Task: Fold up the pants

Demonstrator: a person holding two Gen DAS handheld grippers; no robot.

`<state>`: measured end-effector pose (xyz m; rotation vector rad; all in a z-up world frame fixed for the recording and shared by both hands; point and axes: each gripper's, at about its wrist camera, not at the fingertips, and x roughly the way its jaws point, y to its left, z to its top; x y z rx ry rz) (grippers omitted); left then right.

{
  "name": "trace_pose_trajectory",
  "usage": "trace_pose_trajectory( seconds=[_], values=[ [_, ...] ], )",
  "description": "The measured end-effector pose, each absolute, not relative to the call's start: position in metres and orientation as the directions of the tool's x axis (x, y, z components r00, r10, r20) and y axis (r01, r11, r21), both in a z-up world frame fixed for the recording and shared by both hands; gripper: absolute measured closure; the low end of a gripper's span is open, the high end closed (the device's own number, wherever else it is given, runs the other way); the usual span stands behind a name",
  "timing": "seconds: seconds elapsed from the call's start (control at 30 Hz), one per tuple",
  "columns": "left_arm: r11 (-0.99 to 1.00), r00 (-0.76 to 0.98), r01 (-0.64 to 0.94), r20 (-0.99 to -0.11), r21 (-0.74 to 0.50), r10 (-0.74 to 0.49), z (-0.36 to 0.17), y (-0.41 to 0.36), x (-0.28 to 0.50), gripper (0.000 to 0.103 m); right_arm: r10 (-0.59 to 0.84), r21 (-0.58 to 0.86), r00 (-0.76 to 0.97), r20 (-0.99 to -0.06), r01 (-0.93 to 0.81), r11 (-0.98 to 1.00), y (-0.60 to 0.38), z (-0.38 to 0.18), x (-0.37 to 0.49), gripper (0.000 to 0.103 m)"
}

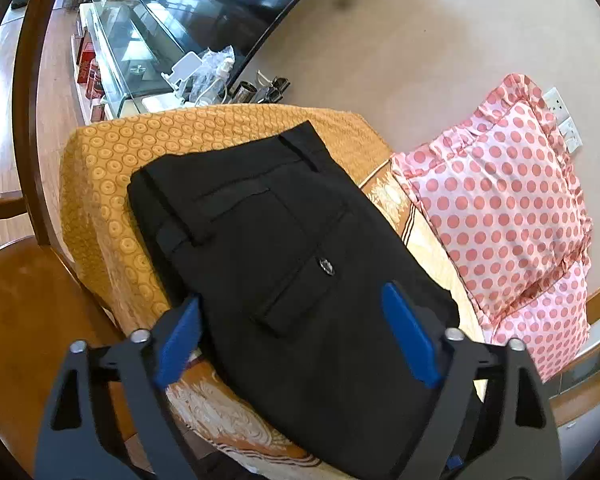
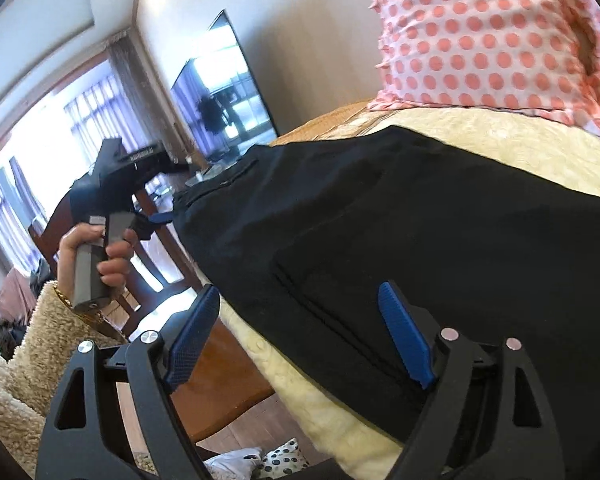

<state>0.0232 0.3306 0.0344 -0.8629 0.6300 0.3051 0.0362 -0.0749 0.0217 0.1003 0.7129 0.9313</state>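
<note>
**Me:** Blue fingers (image 1: 410, 334) of my left tool (image 1: 292, 336) sit right at the bottom of the left wrist view, spread wide apart, nothing pinched. Black pants (image 1: 284, 240) lie under and between them, folded into a thick stack, back pocket with a small button facing up. No pad is pressing on the cloth as far as I can see.

**Other:** And the right one?

**Me:** Same deal. Right tool (image 2: 300, 336) is spread wide too, hovering at the near edge of the pants (image 2: 420, 220), one finger over the black cloth, the other hanging off the side past the edge of the bed. Nothing gripped.

**Other:** Where are the pants sitting exactly?

**Me:** On the bed, on a cream bedspread (image 2: 480, 148), partly over an orange blanket (image 1: 112, 184) with a ring pattern at the far end. Pink polka dot pillow (image 1: 508, 200) is just beside them, against the wall.

**Other:** Can you see yourself at all?

**Me:** In the right wrist view, yeah. My left hand (image 2: 96, 252) wraps the grey handle of the other tool (image 2: 161, 217), fluffy cream sleeve (image 2: 32, 340) below it. That tool's blue fingertip pokes toward the far end of the pants; can't tell if it touches.
</note>
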Motion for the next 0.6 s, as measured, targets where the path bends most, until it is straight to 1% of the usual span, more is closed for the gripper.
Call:
trace_pose_trajectory(
  seconds=[0.03,0.07,0.23,0.43,0.6],
  values=[
    [0.611,0.779,-0.495,-0.627,-0.617,-0.002,0.033,0.333,0.022,0.026,0.762,0.379,0.391,-0.517,-0.693,0.613,-0.079,0.022,0.037,0.019],
    [0.59,0.783,-0.496,-0.622,-0.638,-0.015,0.031,0.337,0.021,0.027,0.761,0.385,0.392,-0.516,-0.688,0.616,-0.083,0.022,0.037,0.019],
    [0.473,0.813,-0.483,-0.578,-0.737,-0.073,0.024,0.351,0.001,0.028,0.765,0.404,0.403,-0.502,-0.673,0.62,-0.099,0.019,0.033,0.019],
    [0.467,0.812,-0.476,-0.577,-0.745,-0.093,0.021,0.339,-0.008,0.024,0.769,0.406,0.399,-0.499,-0.677,0.614,-0.096,0.018,0.035,0.019],
    [0.413,0.819,-0.454,-0.552,-0.789,-0.154,0.014,0.332,-0.015,0.023,0.769,0.408,0.401,-0.497,-0.674,0.615,-0.096,0.018,0.037,0.019]
  ],
)
